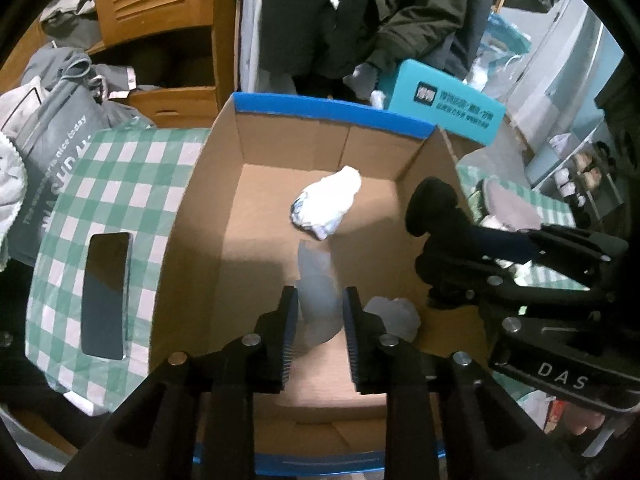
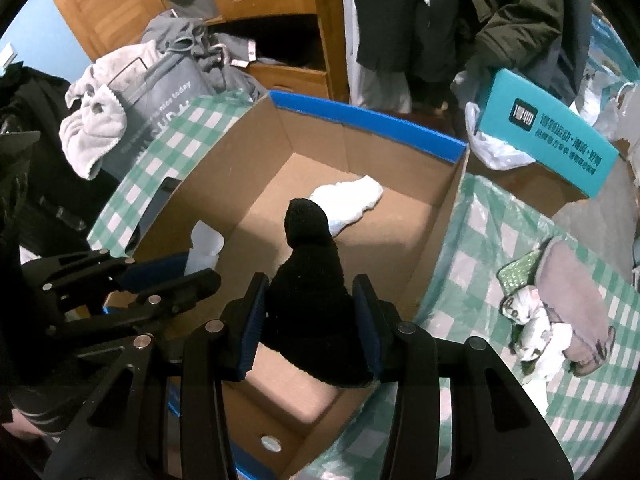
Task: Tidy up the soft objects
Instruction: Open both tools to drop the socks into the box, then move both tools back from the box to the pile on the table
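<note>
1. Cardboard box (image 1: 320, 148) – open-topped, brown inside, blue band along its rim; it stands on a green-and-white checked cloth.
2. White sock (image 1: 326, 204) – crumpled into a loose bundle, lying on the box floor toward the far wall.
3. Pale grey sock (image 1: 318, 288) – blurred, hanging lengthwise between the left gripper's fingers over the box floor; whether they press it cannot be told.
4. Black sock (image 2: 312, 280) – thick and dark, rounded end pointing away, squeezed between the right gripper's pads above the box.
</note>
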Demonstrator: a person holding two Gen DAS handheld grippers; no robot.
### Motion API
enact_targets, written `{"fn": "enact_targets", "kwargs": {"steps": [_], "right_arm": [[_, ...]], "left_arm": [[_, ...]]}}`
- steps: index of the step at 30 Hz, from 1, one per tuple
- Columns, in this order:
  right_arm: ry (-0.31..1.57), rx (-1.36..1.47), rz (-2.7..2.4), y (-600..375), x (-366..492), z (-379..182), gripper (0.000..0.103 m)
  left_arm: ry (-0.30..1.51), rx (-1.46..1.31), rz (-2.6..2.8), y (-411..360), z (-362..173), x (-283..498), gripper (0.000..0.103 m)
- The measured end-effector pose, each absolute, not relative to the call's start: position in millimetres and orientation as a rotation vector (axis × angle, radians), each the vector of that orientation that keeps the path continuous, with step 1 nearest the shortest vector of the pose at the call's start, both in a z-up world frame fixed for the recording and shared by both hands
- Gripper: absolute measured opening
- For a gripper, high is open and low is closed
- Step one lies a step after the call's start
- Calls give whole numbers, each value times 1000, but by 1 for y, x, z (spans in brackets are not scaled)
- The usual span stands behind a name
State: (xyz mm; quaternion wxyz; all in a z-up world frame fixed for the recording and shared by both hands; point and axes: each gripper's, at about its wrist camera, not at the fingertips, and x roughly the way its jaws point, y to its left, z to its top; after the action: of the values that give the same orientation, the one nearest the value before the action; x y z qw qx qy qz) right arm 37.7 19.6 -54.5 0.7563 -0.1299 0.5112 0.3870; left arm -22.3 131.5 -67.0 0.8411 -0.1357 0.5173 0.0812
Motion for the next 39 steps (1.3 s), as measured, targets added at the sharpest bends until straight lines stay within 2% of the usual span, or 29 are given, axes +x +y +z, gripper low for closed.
{"fn": "enact_targets", "kwargs": {"steps": [2, 4, 6, 11, 15, 23, 39], "right_arm": [[1114, -289, 836, 20, 39, -56, 45], [1109, -284, 831, 18, 40, -55, 57], [1104, -276, 830, 15, 42, -54, 59], [1094, -255, 808, 5, 47, -49, 61], [1086, -235, 795, -6, 50, -45, 68], [1074, -209, 761, -34, 55, -41, 69], [1064, -139, 662, -111, 68, -45, 71]], "left_arm": [[1093, -280, 180, 132, -68, -23, 29], [1095, -278, 187, 134, -68, -23, 36], [1087, -278, 194, 134, -66, -23, 41], [1077, -287, 195, 133, -62, -22, 47], [1072, -288, 184, 129, -60, -19, 51], [1067, -273, 146, 106, -54, -11, 56], [1075, -237, 80, 58, -44, 7, 57]]}}
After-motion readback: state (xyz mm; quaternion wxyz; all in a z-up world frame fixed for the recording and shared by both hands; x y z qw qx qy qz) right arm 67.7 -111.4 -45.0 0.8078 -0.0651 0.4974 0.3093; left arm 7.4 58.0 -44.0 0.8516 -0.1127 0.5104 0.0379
